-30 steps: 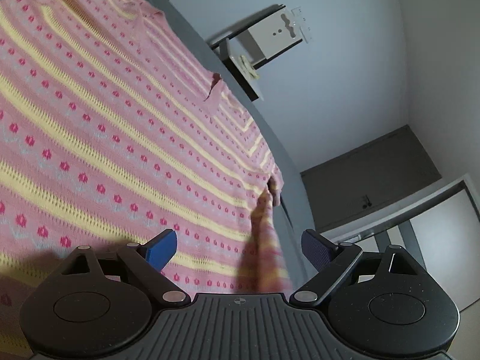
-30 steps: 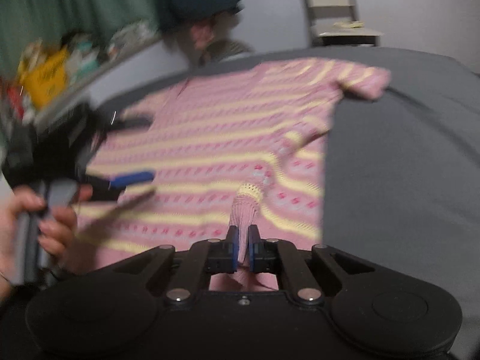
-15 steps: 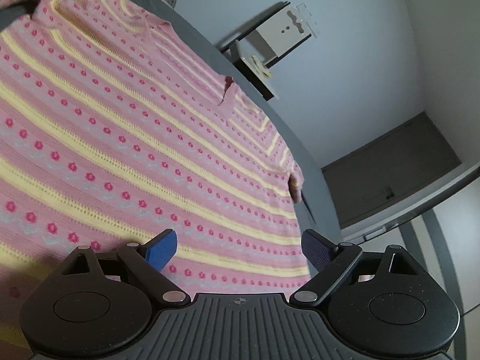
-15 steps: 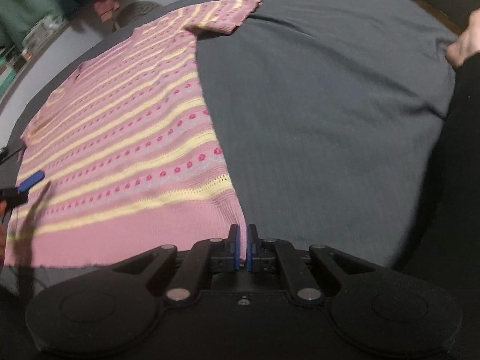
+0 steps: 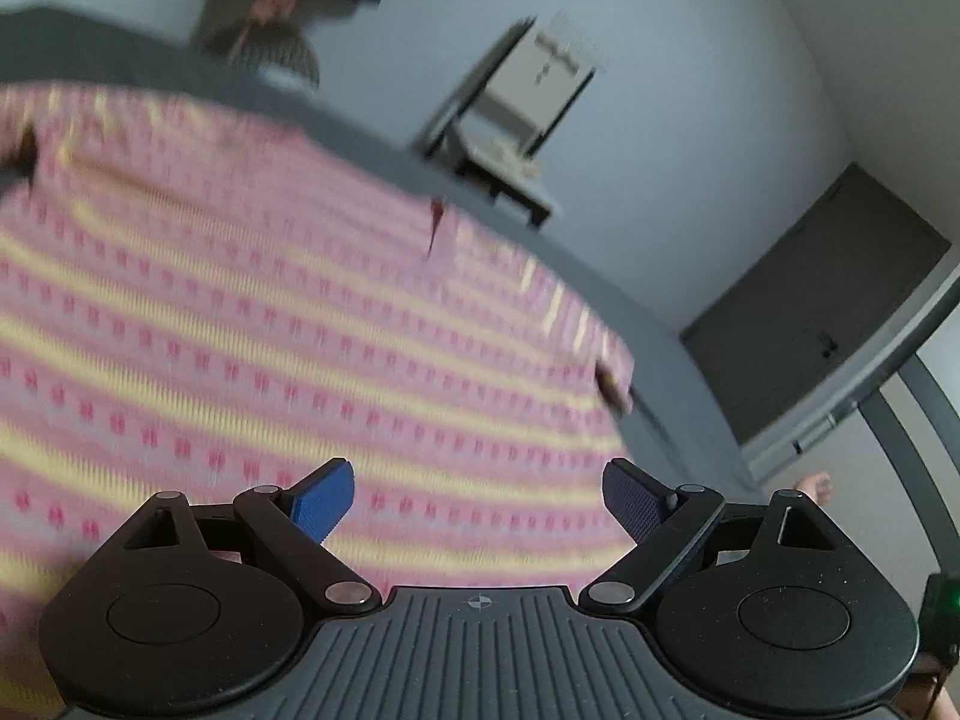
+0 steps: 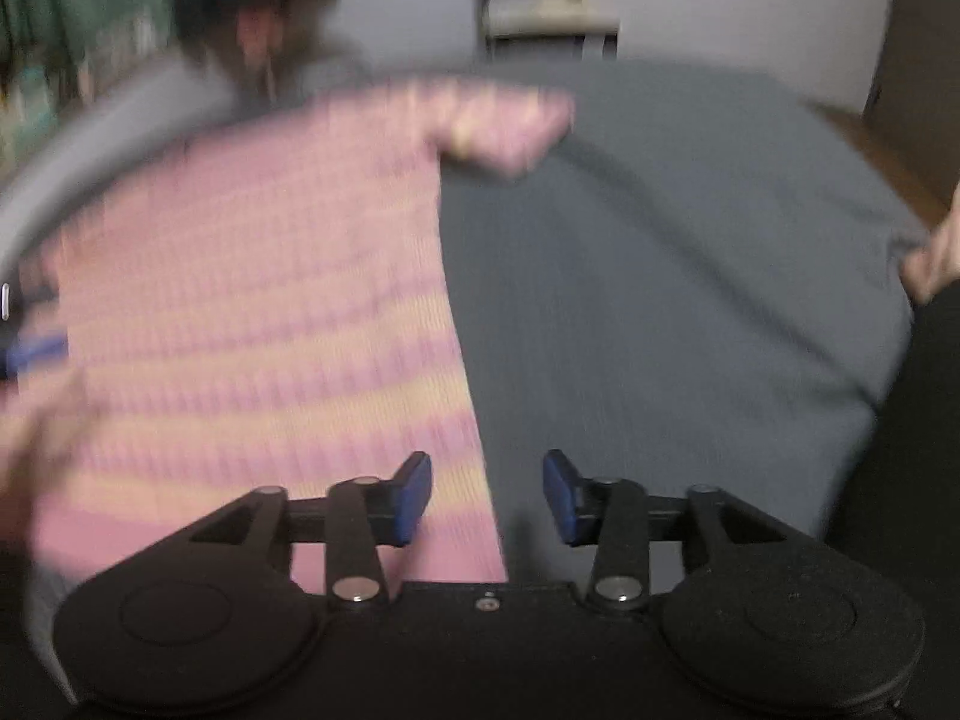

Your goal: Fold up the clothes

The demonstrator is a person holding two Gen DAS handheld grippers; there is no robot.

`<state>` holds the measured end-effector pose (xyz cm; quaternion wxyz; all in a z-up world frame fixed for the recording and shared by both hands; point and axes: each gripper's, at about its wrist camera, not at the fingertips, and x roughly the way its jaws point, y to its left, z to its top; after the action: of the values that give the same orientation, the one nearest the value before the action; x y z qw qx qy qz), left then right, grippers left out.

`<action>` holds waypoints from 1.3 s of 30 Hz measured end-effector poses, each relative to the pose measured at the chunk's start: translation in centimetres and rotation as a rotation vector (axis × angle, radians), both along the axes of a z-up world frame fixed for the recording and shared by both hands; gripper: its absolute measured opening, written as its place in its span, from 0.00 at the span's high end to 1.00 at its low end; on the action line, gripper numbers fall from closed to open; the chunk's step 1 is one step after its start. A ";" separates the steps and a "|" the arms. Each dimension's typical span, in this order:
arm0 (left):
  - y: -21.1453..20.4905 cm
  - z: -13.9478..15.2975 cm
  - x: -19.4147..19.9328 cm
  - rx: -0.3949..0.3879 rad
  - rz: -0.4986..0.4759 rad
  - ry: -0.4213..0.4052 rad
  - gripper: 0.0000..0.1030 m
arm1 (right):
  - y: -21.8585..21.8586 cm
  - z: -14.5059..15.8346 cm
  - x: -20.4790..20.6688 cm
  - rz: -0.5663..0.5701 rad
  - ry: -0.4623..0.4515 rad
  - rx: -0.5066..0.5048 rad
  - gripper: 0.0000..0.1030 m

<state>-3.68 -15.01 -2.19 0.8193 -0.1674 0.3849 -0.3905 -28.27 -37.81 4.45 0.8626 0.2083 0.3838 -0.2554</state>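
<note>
A pink knit top with yellow stripes and small red dots lies spread flat on a grey cloth-covered surface. In the right wrist view the same pink top fills the left half, one short sleeve pointing right at the far end. My left gripper hovers open over the hem area, nothing between its blue pads. My right gripper is open above the top's lower right corner, its left pad over the fabric, its right pad over grey cloth. Both views are motion-blurred.
A chair stands behind the surface against a pale wall. A dark door is at the right. A hand rests at the right edge of the grey cloth. Cluttered shelves lie at the far left.
My right gripper has opened and let go of the top's corner, which now lies flat. Both grippers have lifted and tilted up. The left gripper stayed open.
</note>
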 end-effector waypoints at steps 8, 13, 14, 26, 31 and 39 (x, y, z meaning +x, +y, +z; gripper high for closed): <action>-0.6 1.5 5.9 -0.016 0.064 -0.060 0.12 | -15.2 -3.1 10.8 -0.244 -0.378 0.301 0.56; 1.2 -2.2 7.5 -0.029 0.099 -0.045 0.12 | -23.9 -2.9 17.2 -0.304 -0.313 0.147 0.56; 1.3 -2.9 7.8 -0.026 0.101 -0.040 0.12 | -25.0 -2.9 18.3 -0.306 -0.300 0.110 0.56; 0.9 -3.7 7.4 -0.088 0.056 -0.133 0.12 | -26.9 -6.8 25.5 -0.281 -0.181 -0.012 0.72; 0.3 -3.3 6.6 -0.058 0.019 -0.155 0.12 | -25.3 -4.5 25.7 -0.190 -0.224 -0.064 0.94; 0.6 -2.9 6.8 -0.104 0.035 -0.139 0.12 | -11.6 3.1 25.0 0.236 -0.443 -0.159 0.94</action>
<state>3.08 -14.39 -5.13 0.8409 -0.1889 0.3035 -0.4062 -3.30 -49.45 7.57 0.9631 0.1442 0.1861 -0.1306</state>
